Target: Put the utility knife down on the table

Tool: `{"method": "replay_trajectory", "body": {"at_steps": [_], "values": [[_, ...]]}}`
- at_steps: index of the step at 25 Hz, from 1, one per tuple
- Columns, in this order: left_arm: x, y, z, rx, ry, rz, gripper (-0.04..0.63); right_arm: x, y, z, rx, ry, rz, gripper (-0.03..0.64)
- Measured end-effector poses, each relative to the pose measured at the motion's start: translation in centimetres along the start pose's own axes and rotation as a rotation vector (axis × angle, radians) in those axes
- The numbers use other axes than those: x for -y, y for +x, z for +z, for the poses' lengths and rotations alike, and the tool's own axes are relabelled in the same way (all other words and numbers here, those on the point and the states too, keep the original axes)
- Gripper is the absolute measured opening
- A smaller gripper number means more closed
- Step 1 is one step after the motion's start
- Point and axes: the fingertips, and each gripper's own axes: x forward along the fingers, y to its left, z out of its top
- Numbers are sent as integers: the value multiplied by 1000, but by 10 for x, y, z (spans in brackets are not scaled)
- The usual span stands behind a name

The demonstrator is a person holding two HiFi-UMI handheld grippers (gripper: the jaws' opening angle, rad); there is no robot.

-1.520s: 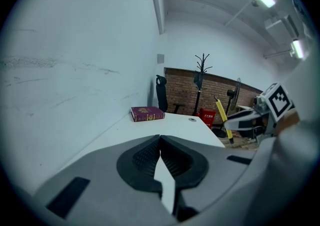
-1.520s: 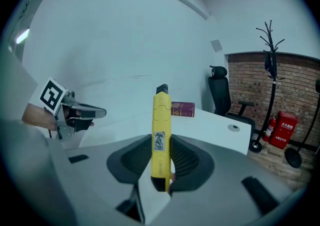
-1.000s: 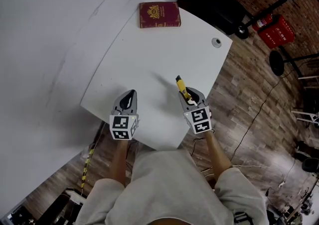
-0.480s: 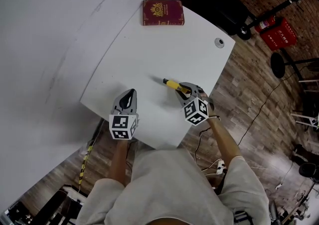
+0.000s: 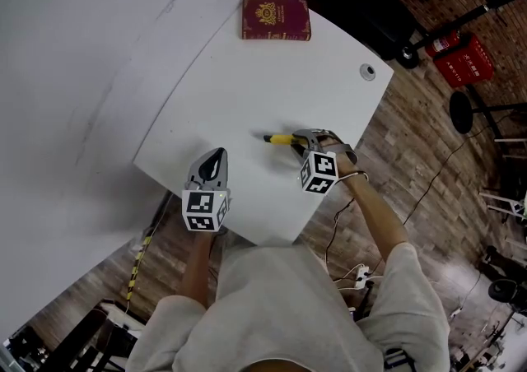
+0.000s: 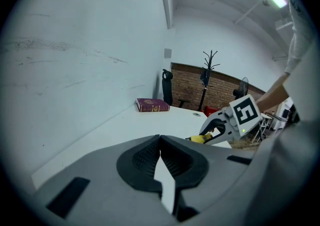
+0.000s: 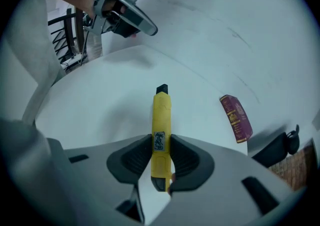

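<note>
1. Rolled over and lowered since a second ago: right gripper (image 5: 298,137). Turned with it: utility knife (image 5: 281,139), tip earlier pointing away up the tabletop (image 5: 247,82), now pointing left across it. Left gripper (image 5: 216,153) kept in place.
2. Right jaws pinching the yellow knife (image 7: 161,120) at its rear part, one pad on each flat side. Left jaws pressed together, with nothing between them.
3. Knife sticking straight out in front of the right jaws, long axis in line with them, black tip ahead. Low over the tabletop near its right edge; touching it or not, cannot tell.
4. Nearer hand clearly the right one, already holding it. Left gripper near the tip, lower left of it, apart.
5. Probably left to do: lower a little more, then spread the jaws.
6. White, smooth tabletop, bare under the knife. Dark red book (image 5: 276,19) at the far corner, well apart.
7. Around: white wall at left, wooden floor and brick wall at right.
</note>
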Motion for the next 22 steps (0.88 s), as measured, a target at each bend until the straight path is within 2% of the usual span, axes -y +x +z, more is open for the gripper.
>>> {"method": "replay_trajectory", "body": {"at_steps": [4, 15, 22], "values": [[-3, -1, -4, -3, -8, 7, 6, -1, 15, -2, -42, -59, 44, 109], [-15, -8, -7, -4, -26, 36, 6, 4, 43, -8, -102, -21, 114, 109], [-23, -10, -7, 2, -34, 50, 6, 5, 50, -9, -126, -60, 157, 110]]}}
